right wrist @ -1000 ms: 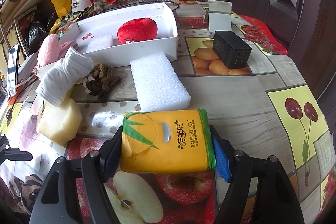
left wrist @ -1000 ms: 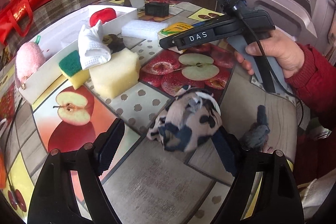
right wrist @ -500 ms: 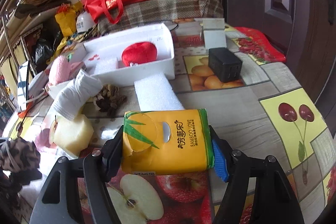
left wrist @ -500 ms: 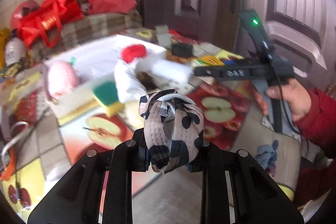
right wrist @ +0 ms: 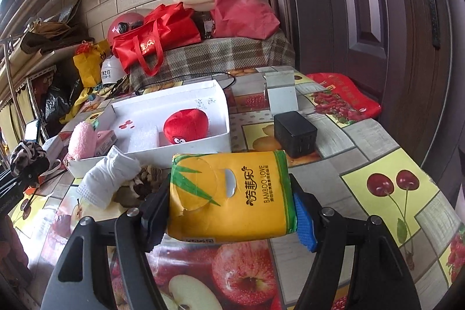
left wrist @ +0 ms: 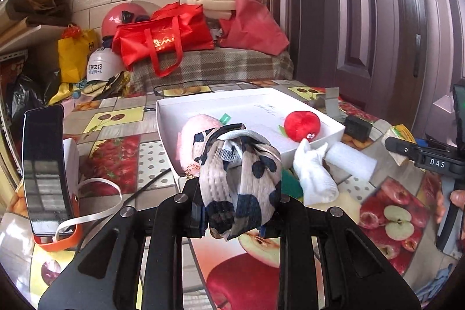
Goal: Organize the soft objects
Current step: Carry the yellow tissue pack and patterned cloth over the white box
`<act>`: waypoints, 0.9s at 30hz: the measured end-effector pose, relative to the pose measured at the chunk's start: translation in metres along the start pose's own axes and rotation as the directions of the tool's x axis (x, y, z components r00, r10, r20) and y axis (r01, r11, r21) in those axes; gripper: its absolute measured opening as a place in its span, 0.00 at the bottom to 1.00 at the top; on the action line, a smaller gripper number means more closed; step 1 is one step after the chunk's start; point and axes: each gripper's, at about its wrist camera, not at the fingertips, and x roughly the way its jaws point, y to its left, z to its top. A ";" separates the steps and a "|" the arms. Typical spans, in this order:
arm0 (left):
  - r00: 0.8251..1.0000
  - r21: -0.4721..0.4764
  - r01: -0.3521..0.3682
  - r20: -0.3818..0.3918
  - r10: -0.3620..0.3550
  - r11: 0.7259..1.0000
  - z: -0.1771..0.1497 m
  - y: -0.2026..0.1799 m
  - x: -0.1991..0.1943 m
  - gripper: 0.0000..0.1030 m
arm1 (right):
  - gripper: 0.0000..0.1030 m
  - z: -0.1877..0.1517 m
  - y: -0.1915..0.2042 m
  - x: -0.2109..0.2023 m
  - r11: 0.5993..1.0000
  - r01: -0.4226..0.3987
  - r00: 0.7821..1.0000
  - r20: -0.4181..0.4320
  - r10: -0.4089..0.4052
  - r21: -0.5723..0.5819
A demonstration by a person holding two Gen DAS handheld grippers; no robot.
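White box [left wrist: 314,145] at 12 o'clock holds red plush [left wrist: 302,125], white sock [left wrist: 315,179] just before it — left gripper [left wrist: 237,211] clamped on spotted cloth [left wrist: 238,179]; right gripper [right wrist: 229,211] grips yellow tissue pack [right wrist: 232,193].

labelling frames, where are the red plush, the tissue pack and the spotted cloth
red plush [right wrist: 186,125]: right wrist view, middle of its body
tissue pack [right wrist: 232,195]: right wrist view, yellow front face
spotted cloth [left wrist: 238,182]: left wrist view, middle of the bundle

open box middle [right wrist: 151,118] between plush toys
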 end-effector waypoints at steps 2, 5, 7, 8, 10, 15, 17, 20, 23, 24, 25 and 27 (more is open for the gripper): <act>1.000 -0.011 -0.009 -0.016 0.009 1.000 0.003 0.005 0.009 0.22 | 0.70 0.004 0.008 0.005 1.000 0.010 1.000 0.018 -0.010 -0.023; 0.997 -0.025 0.014 -0.079 -0.016 1.000 0.006 0.010 0.027 0.23 | 0.70 0.010 0.022 0.018 0.997 0.010 1.000 0.024 -0.008 -0.072; 0.992 -0.046 0.033 -0.121 -0.039 0.998 0.007 0.014 0.038 0.23 | 0.70 0.015 0.030 0.027 0.996 0.005 1.000 0.017 -0.004 -0.093; 0.989 -0.058 0.044 -0.137 -0.052 0.997 0.008 0.016 0.043 0.23 | 0.70 0.016 0.034 0.030 0.995 0.005 1.000 0.031 -0.002 -0.101; 0.986 -0.079 0.057 -0.155 -0.068 0.995 0.010 0.019 0.051 0.23 | 0.70 0.020 0.041 0.037 0.993 0.010 0.999 0.040 -0.005 -0.118; 0.981 -0.091 0.059 -0.182 -0.074 0.994 0.017 0.021 0.071 0.23 | 0.70 0.030 0.050 0.054 0.995 -0.004 0.998 0.057 0.010 -0.100; 0.980 -0.093 0.055 -0.188 -0.072 0.994 0.020 0.022 0.079 0.23 | 0.70 0.035 0.052 0.063 0.996 -0.012 0.999 0.048 0.016 -0.090; 0.980 -0.101 0.052 -0.188 -0.071 0.993 0.024 0.024 0.088 0.23 | 0.70 0.041 0.055 0.079 0.997 -0.026 0.999 0.023 0.028 -0.077; 0.979 -0.112 0.047 -0.193 -0.068 0.993 0.028 0.027 0.097 0.23 | 0.70 0.045 0.059 0.093 0.997 -0.043 0.999 0.000 0.043 -0.061; 0.978 -0.116 0.044 -0.196 -0.066 0.992 0.029 0.028 0.101 0.23 | 0.70 0.046 0.061 0.096 0.997 -0.051 0.999 -0.007 0.051 -0.057; 0.977 -0.121 0.040 -0.202 -0.064 0.992 0.031 0.029 0.105 0.23 | 0.70 0.047 0.063 0.099 0.997 -0.058 0.998 -0.015 0.057 -0.055; 0.975 -0.137 0.035 -0.214 -0.064 0.990 0.033 0.032 0.113 0.23 | 0.70 0.049 0.069 0.106 0.996 -0.071 0.997 -0.029 0.070 -0.055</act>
